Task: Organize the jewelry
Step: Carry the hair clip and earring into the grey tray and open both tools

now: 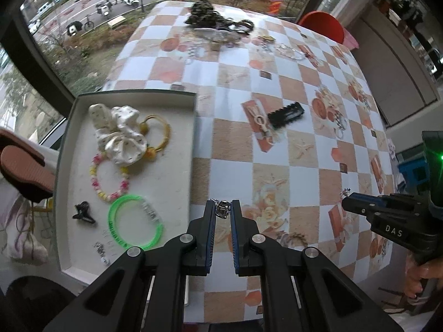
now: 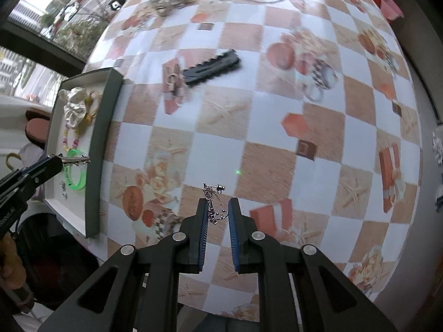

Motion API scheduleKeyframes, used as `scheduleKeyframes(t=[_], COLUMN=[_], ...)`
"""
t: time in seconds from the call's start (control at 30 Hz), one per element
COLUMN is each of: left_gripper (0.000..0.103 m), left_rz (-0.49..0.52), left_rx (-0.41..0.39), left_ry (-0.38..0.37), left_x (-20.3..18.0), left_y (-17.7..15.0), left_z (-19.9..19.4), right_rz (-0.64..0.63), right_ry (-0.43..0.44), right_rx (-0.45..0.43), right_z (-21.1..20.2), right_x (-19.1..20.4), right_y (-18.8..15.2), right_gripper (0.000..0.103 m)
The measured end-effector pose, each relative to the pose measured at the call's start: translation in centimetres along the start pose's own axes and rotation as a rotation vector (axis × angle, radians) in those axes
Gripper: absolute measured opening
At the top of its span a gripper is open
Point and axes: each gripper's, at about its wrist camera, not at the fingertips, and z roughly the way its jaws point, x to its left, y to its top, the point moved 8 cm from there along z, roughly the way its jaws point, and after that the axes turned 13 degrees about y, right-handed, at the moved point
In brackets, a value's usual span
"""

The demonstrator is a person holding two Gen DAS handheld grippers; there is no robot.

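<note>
My left gripper (image 1: 222,202) is shut on a small silver hair clip (image 1: 221,209), held above the table just right of the open grey box (image 1: 130,93). From the right wrist view the clip (image 2: 73,160) sticks out of the left gripper's tip over the box edge. The box holds a white scrunchie (image 1: 119,131), a yellow hair tie (image 1: 159,132), a pink and yellow bead bracelet (image 1: 109,178), a green bangle (image 1: 135,222) and a small black clip (image 1: 83,213). My right gripper (image 2: 217,202) is shut on a silver chain piece (image 2: 213,203) that dangles between its fingers above the table.
A black toothed hair clip (image 1: 285,114) and a pale clip (image 1: 260,120) lie mid-table. A heap of dark jewelry (image 1: 216,20) and loose chains (image 1: 288,49) lie at the far edge. A red chair (image 1: 324,25) stands beyond. The window is at left.
</note>
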Motion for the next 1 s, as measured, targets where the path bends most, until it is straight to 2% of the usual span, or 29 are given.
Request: scheduleKeyframes(t=[0.5,1.0], left_gripper=[0.015,0.015], left_rz=[-0.121,-0.230], left_rx=[-0.012,0.054], left_ry=[0.030,0.089], left_x=[5.9,11.8], left_y=[-1.5,-5.0], left_z=[-0.3,1.7], right_rz=[-0.142,-0.246], right_ry=[0.040,0.120], right_rx=[0.014,0.049], right_z=[1.5,4.4], right_x=[7.3,14.6], right_y=[2.9,5.6], right_gripper=[0.016,0.016])
